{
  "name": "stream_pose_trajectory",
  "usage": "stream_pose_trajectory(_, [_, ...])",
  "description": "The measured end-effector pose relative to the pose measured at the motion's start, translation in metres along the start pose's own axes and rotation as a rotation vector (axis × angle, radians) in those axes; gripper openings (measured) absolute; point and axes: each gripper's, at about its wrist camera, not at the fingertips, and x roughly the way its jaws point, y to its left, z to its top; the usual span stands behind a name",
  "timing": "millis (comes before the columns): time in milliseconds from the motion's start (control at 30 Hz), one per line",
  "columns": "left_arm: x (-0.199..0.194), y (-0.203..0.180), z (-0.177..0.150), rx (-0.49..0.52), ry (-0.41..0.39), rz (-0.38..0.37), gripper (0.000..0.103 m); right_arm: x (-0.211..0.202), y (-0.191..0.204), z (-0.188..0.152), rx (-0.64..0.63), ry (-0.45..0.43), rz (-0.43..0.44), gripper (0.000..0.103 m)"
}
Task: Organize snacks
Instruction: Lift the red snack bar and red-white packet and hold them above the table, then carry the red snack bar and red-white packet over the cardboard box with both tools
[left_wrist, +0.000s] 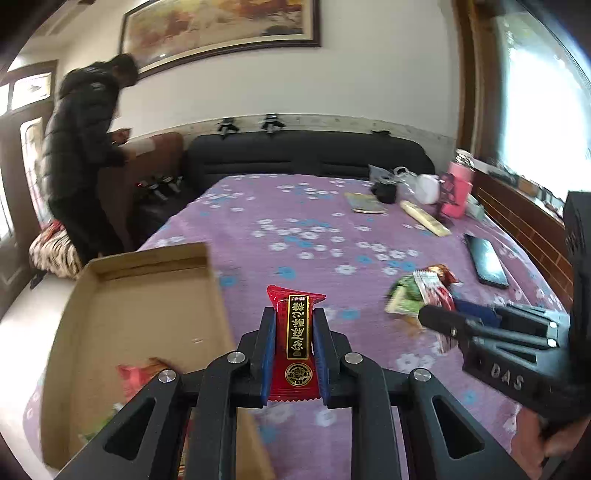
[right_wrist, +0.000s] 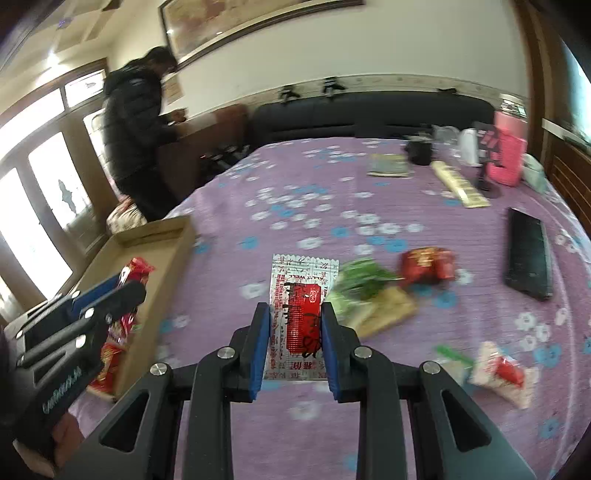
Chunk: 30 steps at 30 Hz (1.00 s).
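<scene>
Left gripper is clamped tight on a red candy bar, blue pads pinching its long sides, the wrapper standing up between the fingers with gold lettering on a black strip facing the camera. It points downward at a slant above the purple flowered bedspread, just right of the open cardboard box, which sits at the bed's left edge with a few red snack packets inside. Over on the right, the right gripper is nearly closed too, squeezing a silver-and-red packet by its sides, also angled down toward the bed. In the left wrist view that right gripper reaches in from the right edge, a hand just visible at the bottom corner under its handle. Loose snacks wait on the cover: a green packet, a red one, a white-and-red one further right. A dark phone lies beyond them. A person in a dark puffy jacket stands by the bed's far left.
</scene>
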Motion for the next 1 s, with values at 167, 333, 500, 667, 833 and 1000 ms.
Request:
stream_pose_trajectory(167, [-0.005, 0.042, -0.011, -0.061, 0.017, 0.058, 0.019, 0.006, 0.047, -0.005, -0.08, 0.026, 0.063, 0.026])
stream_pose_trajectory(333, [-0.007, 0.087, -0.025, -0.133, 0.038, 0.126, 0.019, 0.014, 0.088, -0.008, -0.152, 0.048, 0.109, 0.026])
stream_pose_trajectory(500, [-0.007, 0.123, -0.036, -0.194, 0.049, 0.181, 0.019, 0.023, 0.121, -0.01, -0.208, 0.074, 0.135, 0.026])
stream_pose_trajectory(667, [-0.002, 0.149, -0.046, -0.239, 0.071, 0.209, 0.019, 0.029, 0.146, -0.011, -0.236, 0.089, 0.167, 0.026])
stream_pose_trajectory(833, [0.003, 0.159, -0.053, -0.256, 0.087, 0.216, 0.019, 0.039, 0.164, -0.015, -0.265, 0.102, 0.182, 0.026])
stream_pose_trajectory(1000, [0.009, 0.16, -0.057, -0.255, 0.1, 0.214, 0.019, 0.052, 0.174, -0.019, -0.279, 0.12, 0.191, 0.026])
